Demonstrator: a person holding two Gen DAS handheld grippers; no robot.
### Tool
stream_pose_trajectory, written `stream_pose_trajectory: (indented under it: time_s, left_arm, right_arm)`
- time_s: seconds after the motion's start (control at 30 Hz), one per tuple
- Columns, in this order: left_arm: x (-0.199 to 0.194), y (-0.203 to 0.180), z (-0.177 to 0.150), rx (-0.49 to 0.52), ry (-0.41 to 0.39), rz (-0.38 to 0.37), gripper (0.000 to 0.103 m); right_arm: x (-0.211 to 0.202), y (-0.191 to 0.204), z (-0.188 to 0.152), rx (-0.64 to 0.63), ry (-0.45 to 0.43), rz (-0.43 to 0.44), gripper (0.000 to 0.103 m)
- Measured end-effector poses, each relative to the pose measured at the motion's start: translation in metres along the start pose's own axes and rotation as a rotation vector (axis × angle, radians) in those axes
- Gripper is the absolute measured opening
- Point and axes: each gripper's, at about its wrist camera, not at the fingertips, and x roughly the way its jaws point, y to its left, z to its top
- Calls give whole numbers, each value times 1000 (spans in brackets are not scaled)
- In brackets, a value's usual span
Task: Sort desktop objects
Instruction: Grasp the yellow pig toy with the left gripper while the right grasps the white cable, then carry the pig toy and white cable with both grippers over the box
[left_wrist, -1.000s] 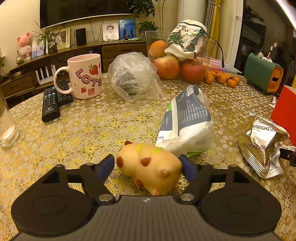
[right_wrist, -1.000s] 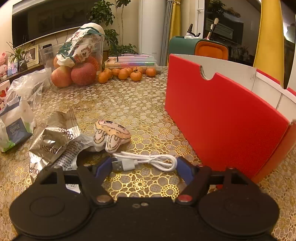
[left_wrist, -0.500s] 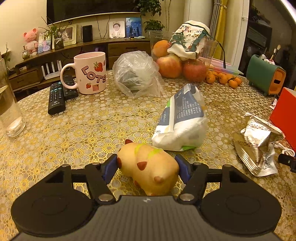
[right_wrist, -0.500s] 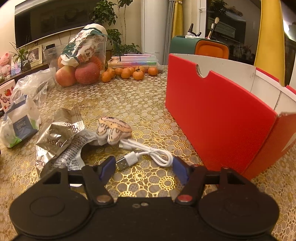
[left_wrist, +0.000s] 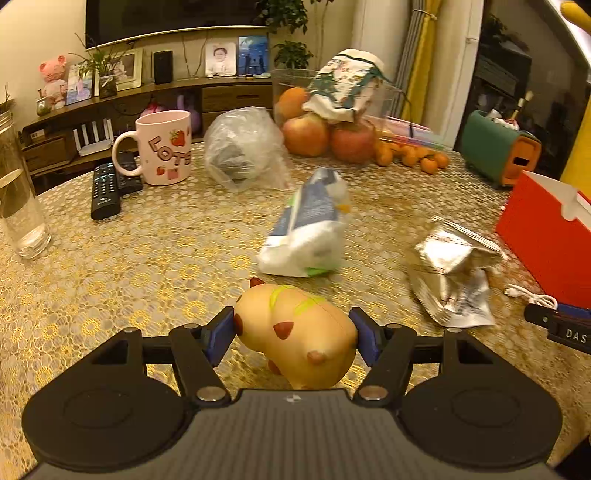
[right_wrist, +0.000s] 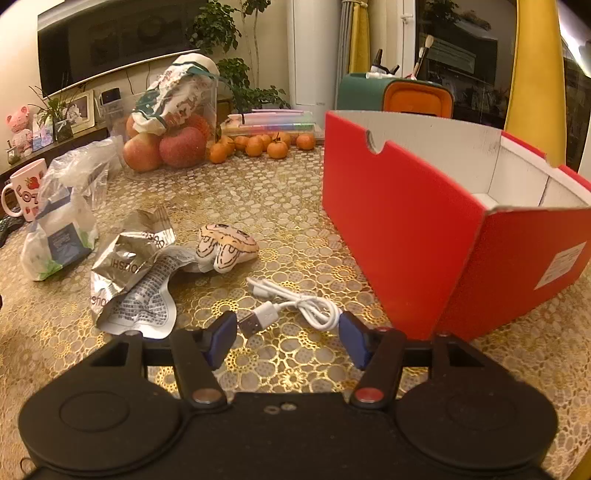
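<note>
1. Grippers: two are seen, one per wrist view. The left gripper (left_wrist: 295, 334) is pinched on one yellow squishy toy (left_wrist: 297, 332), both blue pads pressed against its sides, after its jaws have just been closing. The toy appears raised slightly above the tabletop (left_wrist: 147, 258), near the front edge.
2. The right gripper (right_wrist: 288, 334) has jaws that have just been closing and stand spread on either side of one white USB cable (right_wrist: 291, 306); the pads (right_wrist: 221, 334) are not pressed on it, and the cable lies coiled on the tabletop in front of the box's near corner.
3. One red box (right_wrist: 406, 236) with a white inside is seen open at the right edge of the tabletop.
4. One crumpled silver wrapper (right_wrist: 129, 273) is seen left of the cable, and one small striped soft toy (right_wrist: 225, 247) lies touching the wrapper's right side.
5. One white and blue pouch (left_wrist: 310, 229) is seen toward the middle of the tabletop, behind the squishy toy.
6. One clear plastic bag (left_wrist: 243, 147) with something dark inside is seen farther back, and one pink mug (left_wrist: 166, 151) stands to its left.
7. Two black remotes (left_wrist: 107, 184) are laid side by side near the mug's handle, by the far left edge.
8. One glass (left_wrist: 18, 206) is placed at the left edge.
9. Three large fruits (left_wrist: 306, 133) are counted in one clear container at the far edge, with a cluster of small oranges (left_wrist: 410, 158) beside it; their number cannot be told exactly.
</note>
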Motion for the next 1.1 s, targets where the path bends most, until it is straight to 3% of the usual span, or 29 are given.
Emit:
stream_pose_trajectory:
  time_s: [0.43,1.1]
  left_arm:
    - [-26,-47,-5,23,7,-80,66]
    - [-58,-136,-5,146,28,-204,66]
  right_arm:
    - [-32,-21,-1,-17,-20,63,59]
    - [-85,-72,5,-26,-54,149,56]
